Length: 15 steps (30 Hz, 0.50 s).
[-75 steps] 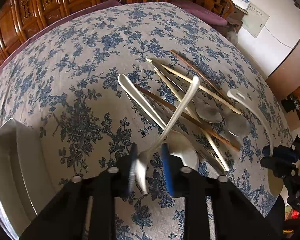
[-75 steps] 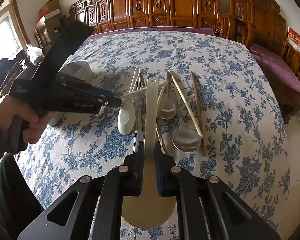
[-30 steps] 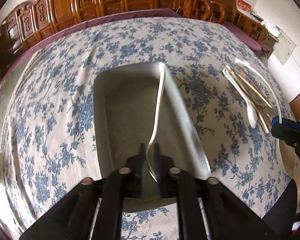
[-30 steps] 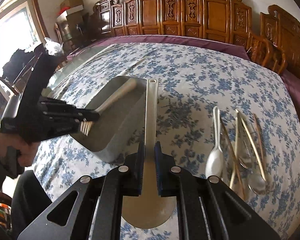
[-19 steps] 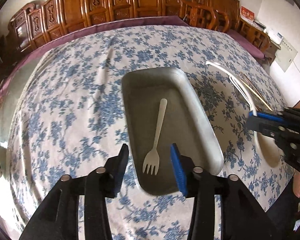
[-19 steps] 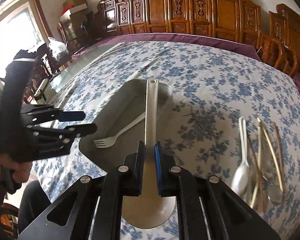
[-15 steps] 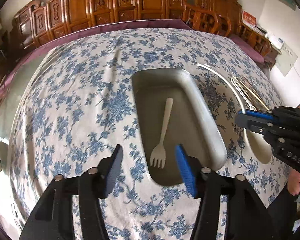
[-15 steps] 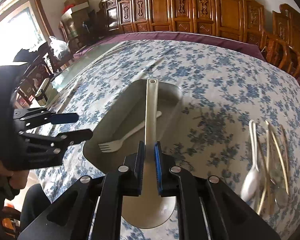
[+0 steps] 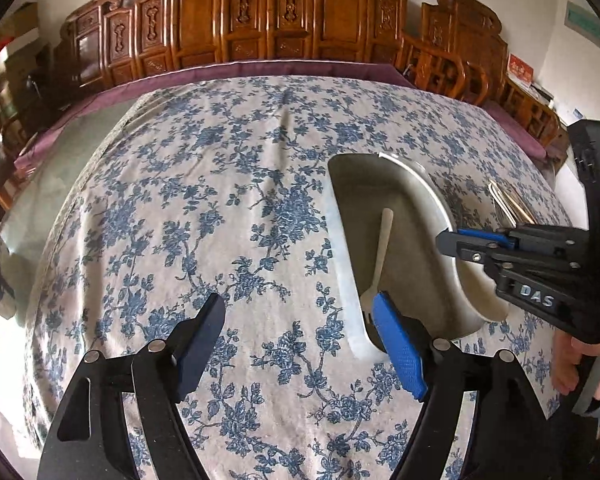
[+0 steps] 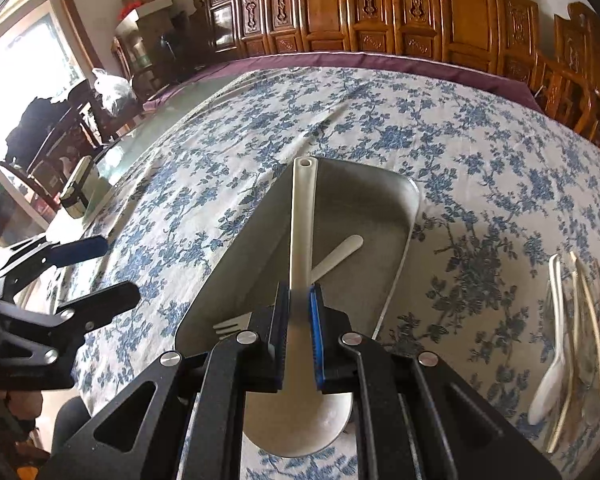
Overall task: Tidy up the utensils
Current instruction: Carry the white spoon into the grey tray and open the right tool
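Note:
A metal tray (image 9: 342, 236) (image 10: 400, 248) lies on the blue-flowered tablecloth. A white plastic fork (image 9: 381, 246) (image 10: 336, 258) lies inside it. My left gripper (image 9: 300, 320) is open and empty, just left of the tray's near end; it also shows in the right wrist view (image 10: 96, 272). My right gripper (image 10: 299, 312) is shut on a large white ladle (image 10: 302, 216) and holds it over the tray, handle pointing away. It shows in the left wrist view (image 9: 446, 240) with the ladle's bowl (image 9: 480, 292) below it.
Several loose utensils, a white spoon (image 10: 552, 368), chopsticks and metal spoons, lie in a heap right of the tray (image 9: 508, 204). Carved wooden chairs (image 9: 260, 20) line the table's far edge. A metal container (image 10: 76, 192) stands at the far left.
My left gripper carried the fork from the heap, let it go in the tray, opened and drew back left. My right gripper brought the ladle over the tray.

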{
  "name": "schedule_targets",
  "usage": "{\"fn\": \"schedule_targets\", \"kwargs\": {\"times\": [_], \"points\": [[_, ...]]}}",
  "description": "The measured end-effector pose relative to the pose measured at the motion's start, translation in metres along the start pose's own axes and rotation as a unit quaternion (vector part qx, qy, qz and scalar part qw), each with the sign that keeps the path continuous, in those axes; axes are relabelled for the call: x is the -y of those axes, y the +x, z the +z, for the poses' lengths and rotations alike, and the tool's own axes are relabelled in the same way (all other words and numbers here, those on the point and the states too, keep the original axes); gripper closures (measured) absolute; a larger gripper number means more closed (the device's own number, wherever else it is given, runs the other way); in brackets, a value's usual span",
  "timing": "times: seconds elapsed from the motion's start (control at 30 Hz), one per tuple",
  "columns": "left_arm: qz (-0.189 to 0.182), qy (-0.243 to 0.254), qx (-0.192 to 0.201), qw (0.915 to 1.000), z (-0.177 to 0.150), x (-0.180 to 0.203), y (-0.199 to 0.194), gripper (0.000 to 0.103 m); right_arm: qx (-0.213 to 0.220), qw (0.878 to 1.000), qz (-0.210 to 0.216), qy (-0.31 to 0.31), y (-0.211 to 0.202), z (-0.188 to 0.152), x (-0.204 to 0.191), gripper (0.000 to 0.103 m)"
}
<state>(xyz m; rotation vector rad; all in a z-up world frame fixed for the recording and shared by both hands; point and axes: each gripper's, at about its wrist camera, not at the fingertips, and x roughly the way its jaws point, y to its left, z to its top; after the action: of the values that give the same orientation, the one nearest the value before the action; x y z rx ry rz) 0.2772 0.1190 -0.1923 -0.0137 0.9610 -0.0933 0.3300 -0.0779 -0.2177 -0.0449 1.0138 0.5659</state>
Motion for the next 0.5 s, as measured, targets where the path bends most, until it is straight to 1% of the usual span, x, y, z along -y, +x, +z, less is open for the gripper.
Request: {"fn": "schedule_targets", "kwargs": {"times": [0.13, 0.23, 0.5], "points": [[0.008, 0.008, 0.005, 0.9999, 0.000, 0.000, -0.002, 0.030, -0.009, 1.000, -0.001, 0.014, 0.016, 0.000, 0.002, 0.090], [0.003, 0.005, 0.007, 1.0000, 0.001, -0.002, -0.005, 0.029, -0.014, 1.000, -0.004, 0.013, 0.025, -0.001, 0.001, 0.090], [0.000, 0.011, 0.014, 0.9998, 0.003, 0.007, -0.012, 0.029, -0.004, 1.000, -0.002, -0.002, 0.015, -0.005, 0.000, 0.089]]}}
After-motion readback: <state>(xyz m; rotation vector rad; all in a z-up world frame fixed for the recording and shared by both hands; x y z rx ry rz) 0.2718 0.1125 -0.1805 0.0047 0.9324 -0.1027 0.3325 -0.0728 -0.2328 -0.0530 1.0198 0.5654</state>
